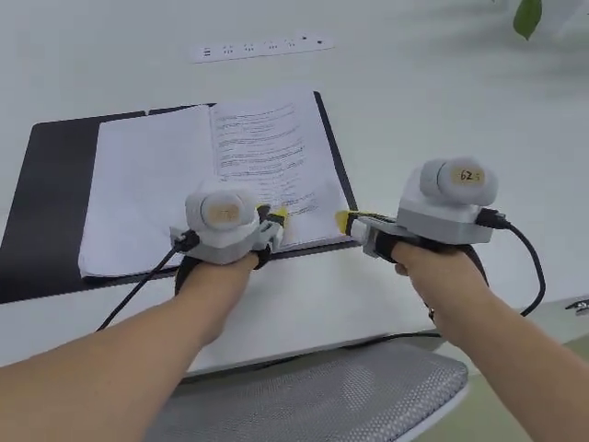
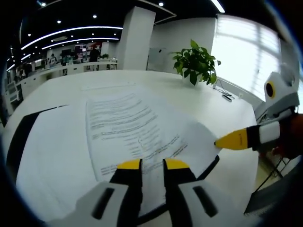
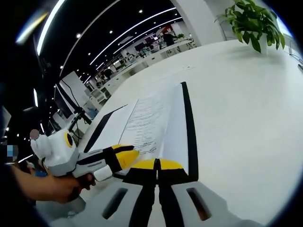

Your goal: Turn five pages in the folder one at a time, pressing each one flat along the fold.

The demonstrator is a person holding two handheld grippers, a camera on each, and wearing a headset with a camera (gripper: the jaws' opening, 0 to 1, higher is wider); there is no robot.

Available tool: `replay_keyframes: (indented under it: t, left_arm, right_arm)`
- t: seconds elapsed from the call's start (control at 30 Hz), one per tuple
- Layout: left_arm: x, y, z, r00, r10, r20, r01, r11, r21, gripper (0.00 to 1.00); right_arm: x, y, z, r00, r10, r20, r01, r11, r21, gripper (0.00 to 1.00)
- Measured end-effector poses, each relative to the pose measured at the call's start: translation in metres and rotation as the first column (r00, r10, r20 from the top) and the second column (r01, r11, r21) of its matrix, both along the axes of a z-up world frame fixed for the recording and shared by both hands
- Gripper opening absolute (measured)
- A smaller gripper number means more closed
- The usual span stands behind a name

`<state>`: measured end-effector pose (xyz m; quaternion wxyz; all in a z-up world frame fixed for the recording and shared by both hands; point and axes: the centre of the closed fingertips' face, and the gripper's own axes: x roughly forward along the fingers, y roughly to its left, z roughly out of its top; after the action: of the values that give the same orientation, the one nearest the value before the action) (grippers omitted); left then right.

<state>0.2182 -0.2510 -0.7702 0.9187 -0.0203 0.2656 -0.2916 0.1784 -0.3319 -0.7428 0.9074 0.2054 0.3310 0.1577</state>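
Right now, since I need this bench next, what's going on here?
A person holds a claw in each hand at an open folder on the white table. The left claw, jaws slightly apart, is at the bottom edge of the printed page. The right claw, jaws shut and empty, hovers just off the folder's lower right corner. No page is lifted.

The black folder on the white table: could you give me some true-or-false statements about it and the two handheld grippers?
1. The black folder lies open on the white table. True.
2. The folder's left sheet carries the print. False: the printed white page is on the right.
3. The right gripper grips a page corner. False: its jaws are shut on nothing, by the folder's near right corner.
4. The left gripper points over the printed page. True.
5. A white power strip lies beyond the folder. True.
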Motion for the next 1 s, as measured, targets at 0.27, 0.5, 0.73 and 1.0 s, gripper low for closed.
replay_keyframes:
  t: [0.27,0.5,0.73,1.0]
  left_arm:
    - [-0.010,0.037,0.030,0.998,-0.028,0.049,0.028,1.000,-0.001,0.22]
    - [-0.010,0.074,0.057,0.994,-0.029,0.109,0.027,1.000,0.014,0.25]
    - [-0.011,0.112,0.084,0.988,0.003,0.155,-0.002,1.000,-0.005,0.25]
    - [-0.015,0.155,0.090,0.984,0.060,0.169,-0.057,0.998,-0.025,0.24]
  right_arm:
    - [0.004,0.027,0.031,0.999,0.002,0.041,-0.005,0.998,0.068,0.00]
    - [0.006,0.060,0.054,0.997,0.022,0.072,-0.029,0.995,0.097,0.00]
    - [0.010,0.097,0.070,0.993,0.059,0.105,-0.069,0.994,0.090,0.00]
    - [0.009,0.137,0.078,0.986,0.116,0.117,-0.125,0.990,0.072,0.00]
